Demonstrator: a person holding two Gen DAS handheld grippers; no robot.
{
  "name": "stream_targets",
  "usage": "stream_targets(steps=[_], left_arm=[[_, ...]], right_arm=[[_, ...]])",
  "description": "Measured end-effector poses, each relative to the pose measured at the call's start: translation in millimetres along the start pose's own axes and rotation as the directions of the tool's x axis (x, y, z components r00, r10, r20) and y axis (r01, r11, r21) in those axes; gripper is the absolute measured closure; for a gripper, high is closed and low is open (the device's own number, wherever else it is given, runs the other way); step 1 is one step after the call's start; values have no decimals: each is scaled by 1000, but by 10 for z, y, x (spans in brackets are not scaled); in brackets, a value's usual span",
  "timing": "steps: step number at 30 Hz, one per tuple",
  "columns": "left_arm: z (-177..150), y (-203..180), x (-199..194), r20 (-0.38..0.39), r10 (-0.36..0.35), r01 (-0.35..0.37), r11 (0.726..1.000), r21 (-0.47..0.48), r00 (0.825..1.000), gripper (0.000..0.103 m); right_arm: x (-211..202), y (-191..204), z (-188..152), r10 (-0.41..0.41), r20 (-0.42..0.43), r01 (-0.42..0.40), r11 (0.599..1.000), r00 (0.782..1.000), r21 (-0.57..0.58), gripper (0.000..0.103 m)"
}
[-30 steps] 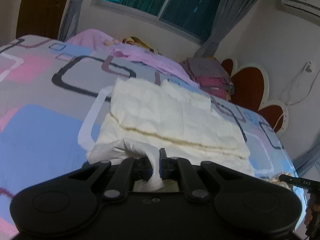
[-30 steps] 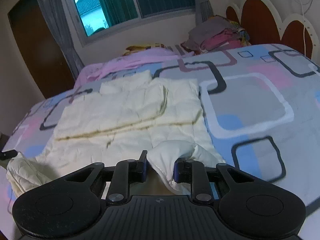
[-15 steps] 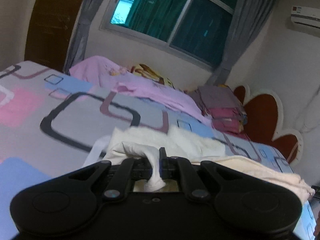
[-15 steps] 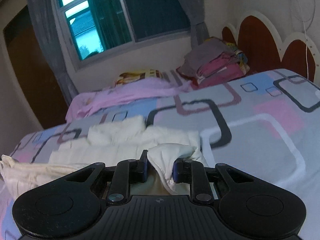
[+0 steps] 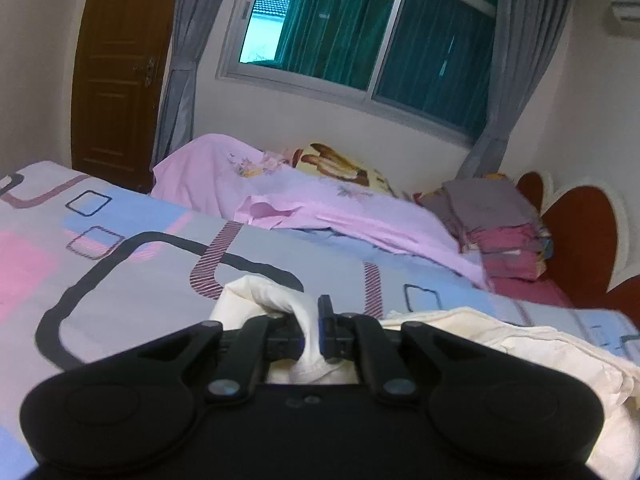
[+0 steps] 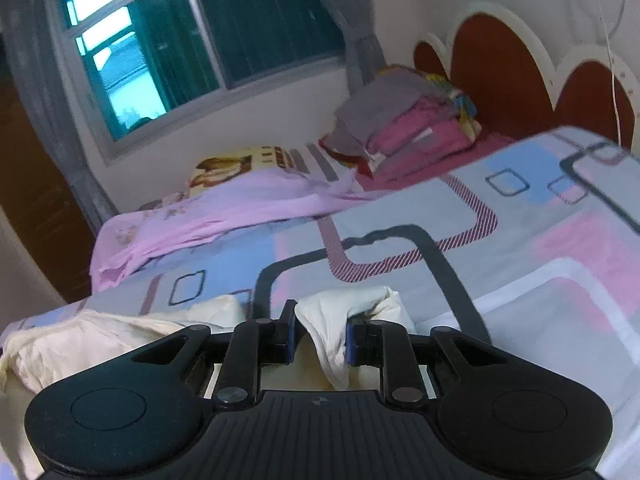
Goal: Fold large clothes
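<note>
A large cream garment (image 5: 520,344) lies on the patterned bed sheet (image 5: 132,272). My left gripper (image 5: 310,332) is shut on a bunched corner of the cream garment, and the rest trails off to the right below it. In the right wrist view my right gripper (image 6: 320,334) is shut on another bunched corner of the cream garment (image 6: 340,316); the fabric stretches away to the left (image 6: 100,340). Most of the garment is hidden under the two grippers.
A pink sheet (image 5: 320,204) and a printed blanket (image 5: 340,164) lie along the far side of the bed. A stack of folded clothes (image 5: 500,228) sits by the red headboard (image 5: 580,236). A window, grey curtains and a brown door (image 5: 116,68) are behind.
Both grippers have carried their held corners forward over the garment toward the far side of the bed. The flat spread part seen before is now out of sight beneath them.
</note>
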State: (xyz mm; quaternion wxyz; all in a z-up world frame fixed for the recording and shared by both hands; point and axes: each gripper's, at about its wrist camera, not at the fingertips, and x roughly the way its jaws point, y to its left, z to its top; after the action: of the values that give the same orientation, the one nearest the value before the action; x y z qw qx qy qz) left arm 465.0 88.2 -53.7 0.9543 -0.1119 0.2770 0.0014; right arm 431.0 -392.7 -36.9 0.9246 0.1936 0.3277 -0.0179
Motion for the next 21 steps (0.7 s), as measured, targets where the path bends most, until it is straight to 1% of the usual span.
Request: stream_targets(steps=[5,9,11,12,14,16,17,18,19,20,21], left_arm=[[-55,-69,323,-9,37,-37,999,7,999,98],[-114,-101,555,-32,64,-62,997,40,997,98],[-156,-107,687,-53,80,-77,995,58,995,97],[-186,-110,736,-59,95,-91,994,68,994,94],[-236,-111,808,-65,114,-109,991,78,991,92],[-277,-110,885,-77,120,-112,989,94,990,91],[-286,-108,921,-87,118,-110,989,96,989,91],[-291,-93,924,-93,112,-104,991,89,989,91],[-286,-67,918,-97,102,-95,993,76,990,91],[-272,-42,908,-103,90,-84,995,58,991,90],[-251,-16,889,-109,77,-73,996,41,991,87]], right_arm=[[389,-30,-10,-25,-10,25,1000,1000,10,81],[679,-108,-36,-48,-33,49,998,998,37,81],[782,-133,-73,-63,-41,65,997,997,40,81],[815,-145,-89,-64,-40,66,997,997,45,81],[891,-151,-112,-67,-45,68,997,997,41,79],[902,-162,-131,-71,-26,72,996,997,46,69],[890,-175,-132,-75,-7,75,996,997,55,59],[870,-181,-125,-77,6,76,995,997,64,45],[831,-188,-117,-82,28,80,994,996,70,37],[788,-177,-101,-99,55,95,993,994,67,22],[739,-163,-87,-114,82,110,992,990,59,16]])
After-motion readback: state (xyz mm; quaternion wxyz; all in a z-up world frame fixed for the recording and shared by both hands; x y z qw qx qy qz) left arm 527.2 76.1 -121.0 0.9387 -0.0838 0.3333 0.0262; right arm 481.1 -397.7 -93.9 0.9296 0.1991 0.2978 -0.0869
